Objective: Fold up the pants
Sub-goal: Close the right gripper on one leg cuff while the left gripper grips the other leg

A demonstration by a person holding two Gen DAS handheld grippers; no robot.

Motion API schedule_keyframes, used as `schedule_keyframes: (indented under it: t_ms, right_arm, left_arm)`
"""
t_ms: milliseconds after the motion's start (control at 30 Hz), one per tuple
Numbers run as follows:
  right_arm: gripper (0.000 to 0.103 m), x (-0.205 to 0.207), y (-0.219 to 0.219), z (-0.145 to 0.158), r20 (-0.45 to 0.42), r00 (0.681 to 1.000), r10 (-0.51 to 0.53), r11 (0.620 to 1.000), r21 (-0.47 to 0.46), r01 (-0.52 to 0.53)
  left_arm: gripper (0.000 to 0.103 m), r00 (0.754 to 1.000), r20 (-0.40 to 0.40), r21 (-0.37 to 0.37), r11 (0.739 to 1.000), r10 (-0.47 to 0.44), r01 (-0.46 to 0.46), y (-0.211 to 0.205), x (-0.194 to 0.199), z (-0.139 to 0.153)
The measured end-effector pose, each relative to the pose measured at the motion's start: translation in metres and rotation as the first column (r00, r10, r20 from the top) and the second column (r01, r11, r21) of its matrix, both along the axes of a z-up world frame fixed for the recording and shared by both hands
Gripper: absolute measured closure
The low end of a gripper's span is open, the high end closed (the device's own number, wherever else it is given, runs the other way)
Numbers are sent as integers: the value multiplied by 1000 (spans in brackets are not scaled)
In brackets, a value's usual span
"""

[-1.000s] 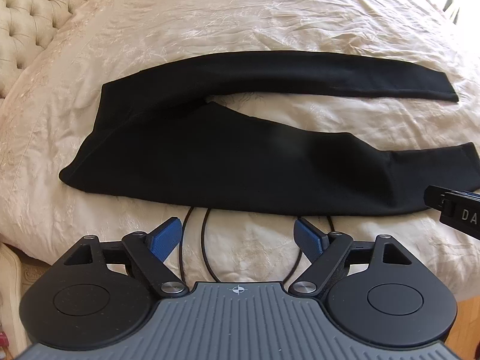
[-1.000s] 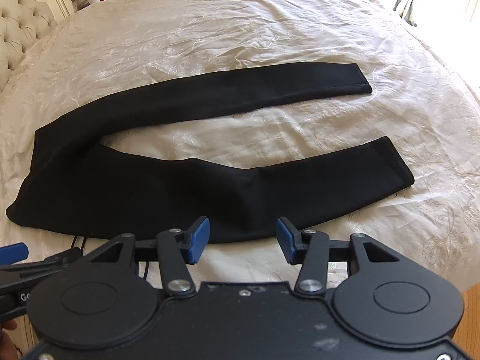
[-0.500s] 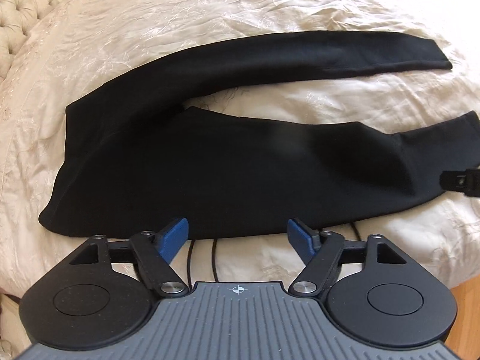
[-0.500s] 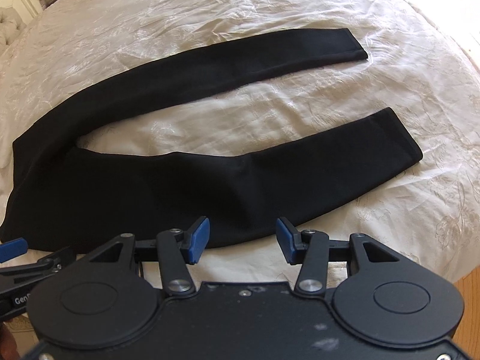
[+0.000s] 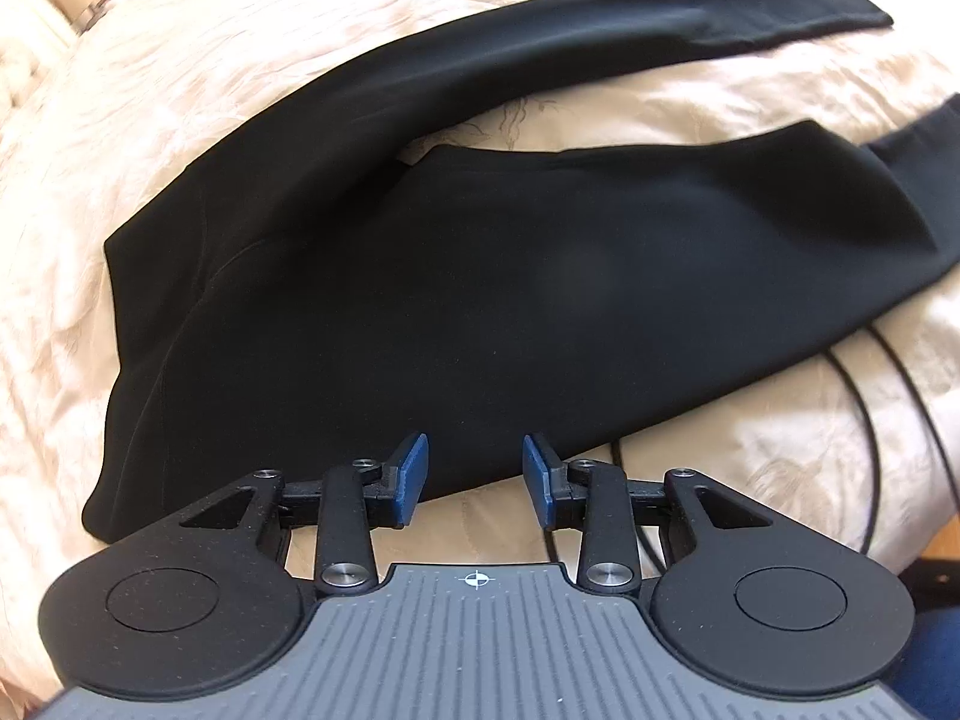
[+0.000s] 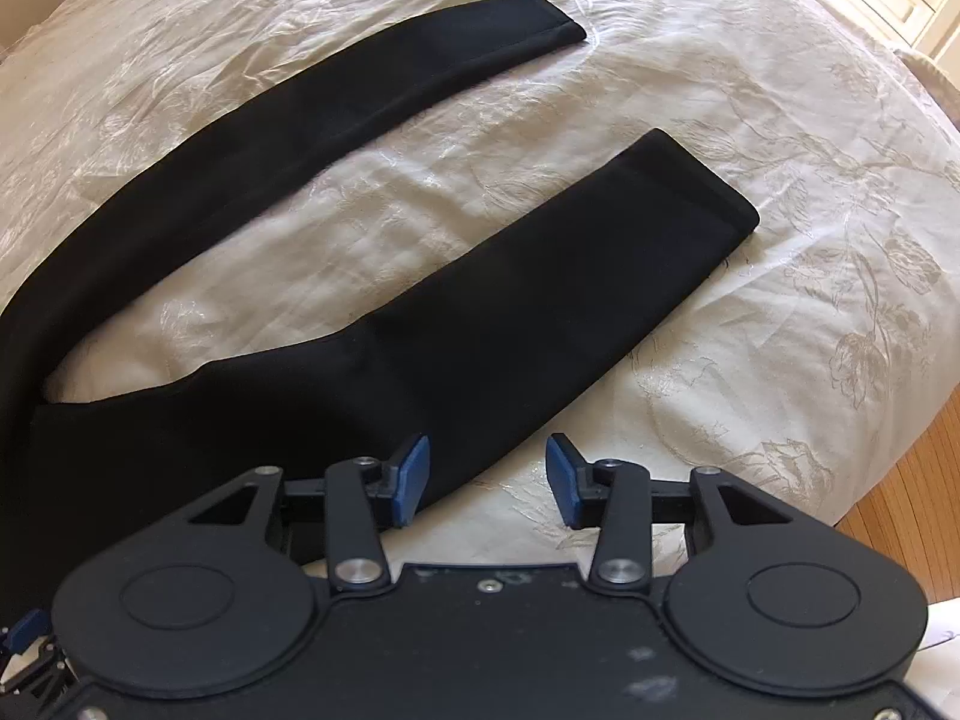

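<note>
Black pants (image 5: pixel 480 276) lie flat on a cream bedspread (image 5: pixel 180 78), waist to the left, the two legs spread apart toward the right. My left gripper (image 5: pixel 475 478) is open and empty, its blue pads at the near edge of the waist and seat. In the right wrist view the pants (image 6: pixel 480 324) show both legs with hems at the right. My right gripper (image 6: pixel 487 478) is open and empty at the near edge of the near leg, around its middle. A corner of the left gripper (image 6: pixel 24 648) shows at the bottom left.
Black cables (image 5: pixel 870 420) lie on the bedspread to the right of the left gripper. The bed edge drops to a wooden floor (image 6: pixel 900 516) at the right. Items on a bedside surface (image 5: pixel 90 0) stand at the far left.
Both grippers have moved forward and down toward the near edge of the pants. The left gripper's fingers have narrowed their gap; the right view has swung toward the leg hems.
</note>
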State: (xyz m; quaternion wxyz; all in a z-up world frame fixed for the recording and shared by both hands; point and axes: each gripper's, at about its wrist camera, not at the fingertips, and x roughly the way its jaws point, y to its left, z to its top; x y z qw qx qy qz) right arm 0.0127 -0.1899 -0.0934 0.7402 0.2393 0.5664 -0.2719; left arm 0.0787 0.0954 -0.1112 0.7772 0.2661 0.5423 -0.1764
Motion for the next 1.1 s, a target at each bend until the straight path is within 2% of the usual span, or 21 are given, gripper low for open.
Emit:
schedule_keyframes:
  t_ms: [200,367,500,667,767,867,967,1100]
  right_arm:
    - [71,2,2,-5,-15,997,-81,997,-19,81]
    - [68,-7,-9,-9,-17,979,-203,979,-9,203]
    - [66,-14,-18,-15,-25,967,-254,967,-11,253]
    - [66,-17,-33,-25,-4,951,-309,951,23,309]
    - [66,-17,-43,-31,2,946,-326,945,46,325]
    - [66,-15,-56,-39,3,942,-336,940,58,335]
    - [66,-12,-70,-49,-4,940,-340,937,77,339]
    - [66,-13,-87,-58,7,935,-354,928,124,351]
  left_arm:
    - [68,995,-10,24,994,-102,102,8,-2,-15]
    - [68,968,3,51,967,-250,250,8,-10,-23]
    - [68,958,31,63,957,-286,283,8,-17,-25]
    - [70,968,41,73,967,-249,246,5,-17,-31]
    - [81,980,42,53,980,-192,190,3,-12,-30]
    - [88,993,23,9,993,-117,117,7,-4,-25]
    - [89,999,1,-31,999,-37,37,12,2,-17]
    - [90,1000,4,-41,999,22,-21,13,2,-5]
